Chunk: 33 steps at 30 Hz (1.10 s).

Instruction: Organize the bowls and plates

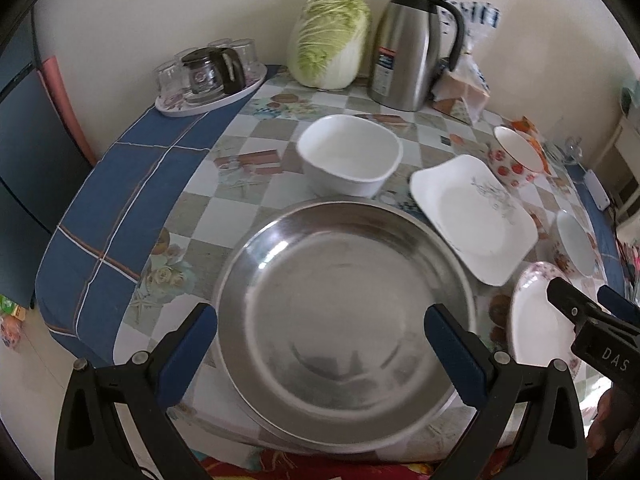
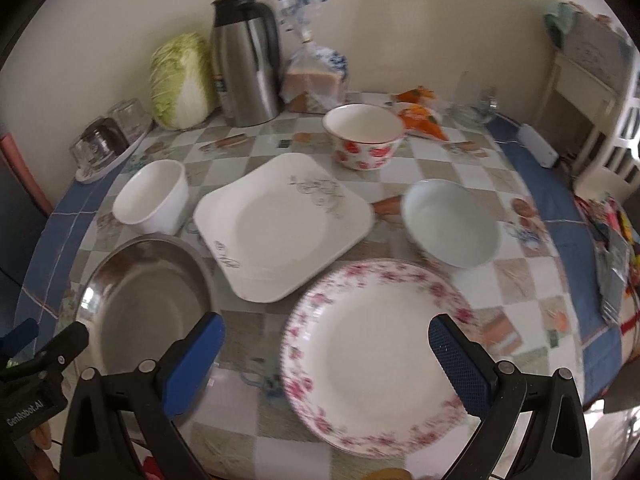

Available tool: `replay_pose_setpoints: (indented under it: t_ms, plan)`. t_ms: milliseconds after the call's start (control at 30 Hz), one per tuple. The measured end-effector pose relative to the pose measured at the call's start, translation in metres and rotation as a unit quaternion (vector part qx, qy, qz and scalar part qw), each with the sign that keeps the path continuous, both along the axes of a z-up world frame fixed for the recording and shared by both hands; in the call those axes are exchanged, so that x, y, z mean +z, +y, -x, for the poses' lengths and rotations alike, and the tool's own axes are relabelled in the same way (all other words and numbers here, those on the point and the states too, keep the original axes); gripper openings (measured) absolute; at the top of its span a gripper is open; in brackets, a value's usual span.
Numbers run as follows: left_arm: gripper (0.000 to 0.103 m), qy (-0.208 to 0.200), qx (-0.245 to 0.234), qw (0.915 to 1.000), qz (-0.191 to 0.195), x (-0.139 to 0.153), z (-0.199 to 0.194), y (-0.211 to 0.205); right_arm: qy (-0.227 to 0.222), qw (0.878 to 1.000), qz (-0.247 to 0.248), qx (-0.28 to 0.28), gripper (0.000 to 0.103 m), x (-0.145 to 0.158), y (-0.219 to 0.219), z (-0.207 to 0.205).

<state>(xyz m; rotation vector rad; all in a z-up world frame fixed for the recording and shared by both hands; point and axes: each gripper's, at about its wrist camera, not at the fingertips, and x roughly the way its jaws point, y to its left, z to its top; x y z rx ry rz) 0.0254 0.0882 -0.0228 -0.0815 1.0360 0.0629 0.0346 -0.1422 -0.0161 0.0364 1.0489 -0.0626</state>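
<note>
Hovering over the table edge, left gripper (image 1: 320,344) sits at the bottom of the left wrist view, jaws spread wide, nothing between them; its blue pads flank the steel plate (image 1: 344,320) from above, contact not discernible. Steel plate fills lower centre of that frame, lying flat on the checkered tablecloth (image 1: 224,216).

Right gripper (image 2: 326,346) at the bottom of the right wrist view, jaws also wide and empty, over the floral-rimmed plate (image 2: 380,352), which lies flat at lower right of centre.

Other ware, right wrist view:
- square white plate (image 2: 280,224), frame centre, just beside both round plates.
- white square bowl (image 2: 154,198), left of the square plate, upright.
- plain white bowl (image 2: 452,224), right of the square plate, blurred.
- strawberry-print bowl (image 2: 364,136), upper centre, upright.

Background along the wall at top of frame: cabbage (image 2: 180,80), steel thermos jug (image 2: 246,58), bagged bread (image 2: 316,76). Tray of upturned glasses (image 1: 208,76) at upper left of the left wrist view.
</note>
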Motion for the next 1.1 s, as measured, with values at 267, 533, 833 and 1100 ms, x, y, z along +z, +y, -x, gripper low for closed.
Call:
replay_pose_setpoints:
  t_ms: [267,533,833,1100]
  plan:
    - [0.103,0.003,0.020,0.9997,0.016,-0.021,-0.011,0.026,0.030,0.999,-0.008,0.037,0.103,-0.025,0.033,-0.022]
    - [0.103,0.007,0.024,0.9984,0.052,-0.047,-0.022,0.043,0.066,0.996,-0.011,0.058,0.103,-0.057,0.045,-0.034]
    - [0.103,-0.023,0.026,0.9978,0.057,-0.060,-0.025,0.051,0.088,0.992,-0.020,0.083,0.097,-0.077,0.054,-0.039]
    - [0.103,-0.030,0.023,0.9976,0.057,-0.065,-0.026,0.058,0.086,0.992,-0.014,0.086,0.086,-0.079,0.055,-0.036]
